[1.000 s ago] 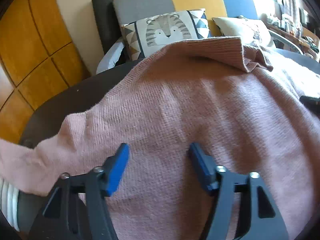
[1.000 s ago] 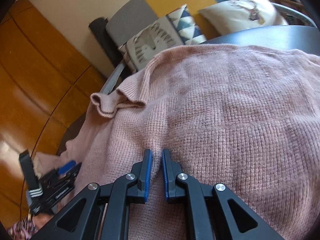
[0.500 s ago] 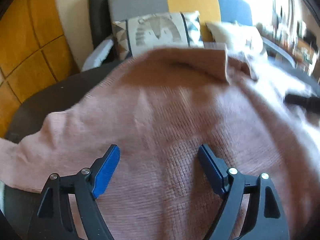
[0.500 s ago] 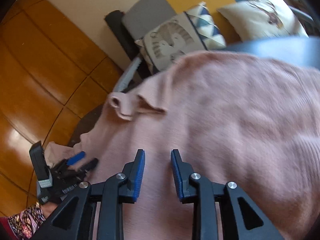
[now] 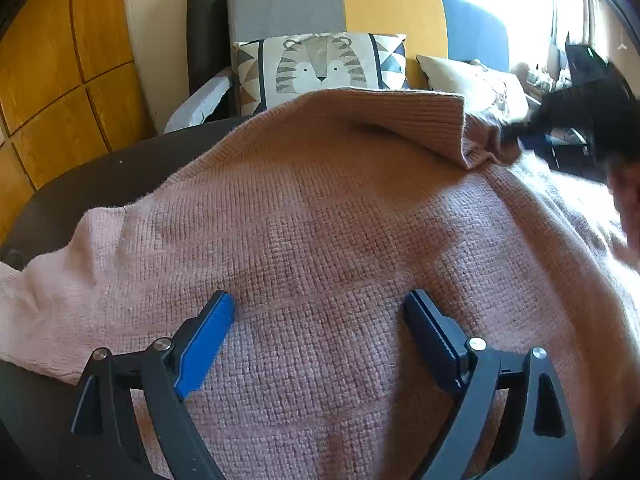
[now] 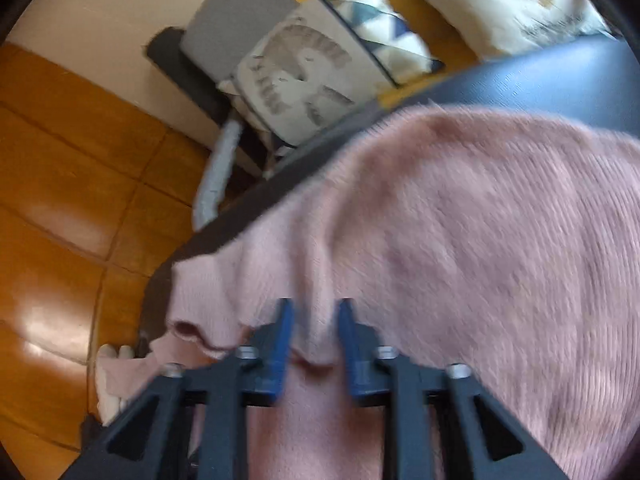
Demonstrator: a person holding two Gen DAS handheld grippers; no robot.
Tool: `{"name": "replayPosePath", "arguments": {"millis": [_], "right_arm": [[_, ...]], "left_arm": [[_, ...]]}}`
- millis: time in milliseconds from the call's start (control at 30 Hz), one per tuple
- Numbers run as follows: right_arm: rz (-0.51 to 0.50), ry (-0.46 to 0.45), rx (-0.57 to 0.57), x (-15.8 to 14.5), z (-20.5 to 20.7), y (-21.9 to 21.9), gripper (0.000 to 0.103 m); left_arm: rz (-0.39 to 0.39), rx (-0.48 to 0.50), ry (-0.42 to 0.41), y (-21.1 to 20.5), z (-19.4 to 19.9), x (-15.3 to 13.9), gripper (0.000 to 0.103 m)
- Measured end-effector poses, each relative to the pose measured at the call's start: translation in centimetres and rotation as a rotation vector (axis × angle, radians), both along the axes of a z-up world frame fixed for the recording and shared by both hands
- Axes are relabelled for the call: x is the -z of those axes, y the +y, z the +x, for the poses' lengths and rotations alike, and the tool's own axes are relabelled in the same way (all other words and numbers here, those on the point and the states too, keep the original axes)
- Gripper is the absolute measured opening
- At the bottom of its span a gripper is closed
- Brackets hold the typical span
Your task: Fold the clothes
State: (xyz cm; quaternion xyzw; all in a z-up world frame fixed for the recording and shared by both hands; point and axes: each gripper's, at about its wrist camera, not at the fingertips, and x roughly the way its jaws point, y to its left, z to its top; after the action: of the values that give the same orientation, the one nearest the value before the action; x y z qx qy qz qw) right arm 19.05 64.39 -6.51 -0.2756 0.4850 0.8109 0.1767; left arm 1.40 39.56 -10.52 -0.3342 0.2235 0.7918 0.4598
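Pink sweater (image 5: 340,220) spread over dark round table (image 5: 100,176), ribbed hem folded back at far edge. Left gripper (image 5: 320,320) spread wide above knit, gripping nothing. Right gripper (image 6: 314,330) partly spread at sweater edge; view blurred, fabric possibly between jaws.

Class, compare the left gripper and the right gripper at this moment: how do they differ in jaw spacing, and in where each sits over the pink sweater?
The left gripper has its jaws spread wide; the right gripper has a much narrower gap.
The left gripper is over the flat middle of the pink sweater; the right gripper is at a rumpled edge, with a fold of knit between its jaws.
Both have dark frames with blue pads, and neither is clamped shut.
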Motion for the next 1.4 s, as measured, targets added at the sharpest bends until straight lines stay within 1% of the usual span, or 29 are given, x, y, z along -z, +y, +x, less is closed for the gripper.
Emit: {"name": "replayPosePath", "arguments": {"millis": [67,100,200,267,333,400,467,500,933,1000,1100,1167,1233,1267,1400], "right_arm": [[0.004,0.036,-0.005,-1.3,-0.9,0.8,0.006],[-0.007,0.068,0.007,-1.9,-1.4,1.5,0.006],[-0.05,0.155,0.093,-3.4,-3.1,4.2,0.006],[-0.041,0.155,0.131,-3.7,-4.3,5.7,0.006],[-0.023,0.115,0.149,-3.2,-5.7,6.9,0.007],[0.0,0.079,0.156,-2.6,-6.6,7.5,0.01],[0.035,0.044,0.152,-2.2,-6.5,7.6,0.021],[0.068,0.018,0.148,-2.3,-6.1,7.2,0.024],[0.493,-0.32,0.092,-3.9,-1.2,2.0,0.024],[0.563,-0.389,0.049,-3.4,-0.4,1.0,0.024],[0.637,-0.51,-0.018,-2.0,0.5,0.1,0.024],[0.658,-0.531,-0.012,-1.4,1.8,0.3,0.027],[0.675,-0.542,0.003,-0.9,3.1,0.7,0.035],[0.684,-0.547,0.011,-0.7,3.7,0.9,0.037],[0.643,-0.527,0.062,-0.4,6.9,2.6,0.04]], "left_arm": [[0.004,-0.001,0.0,0.0,-0.1,0.1,0.09],[0.005,-0.001,0.0,0.0,-0.1,0.1,0.09],[0.011,-0.001,-0.004,-0.2,-0.1,0.3,0.091],[0.015,-0.002,-0.001,-0.2,-0.1,0.5,0.091],[0.021,-0.002,0.001,-0.2,-0.2,0.6,0.091],[0.026,-0.003,0.0,-0.6,-0.1,0.7,0.091],[0.031,-0.004,-0.001,-0.7,-0.1,0.8,0.091],[0.033,-0.004,-0.001,-0.7,-0.2,0.8,0.091],[0.038,-0.003,-0.002,-0.9,-0.3,1.0,0.091],[0.036,-0.003,0.0,-0.8,-0.2,1.0,0.091],[0.031,-0.003,0.004,-0.7,-0.2,0.9,0.091],[0.025,-0.003,0.007,-0.6,-0.2,0.9,0.091],[0.022,0.002,0.005,-0.5,-0.2,0.9,0.091],[0.02,0.008,0.004,-0.4,-0.3,0.9,0.091],[0.013,0.075,0.012,1.1,0.0,0.7,0.091]]}}
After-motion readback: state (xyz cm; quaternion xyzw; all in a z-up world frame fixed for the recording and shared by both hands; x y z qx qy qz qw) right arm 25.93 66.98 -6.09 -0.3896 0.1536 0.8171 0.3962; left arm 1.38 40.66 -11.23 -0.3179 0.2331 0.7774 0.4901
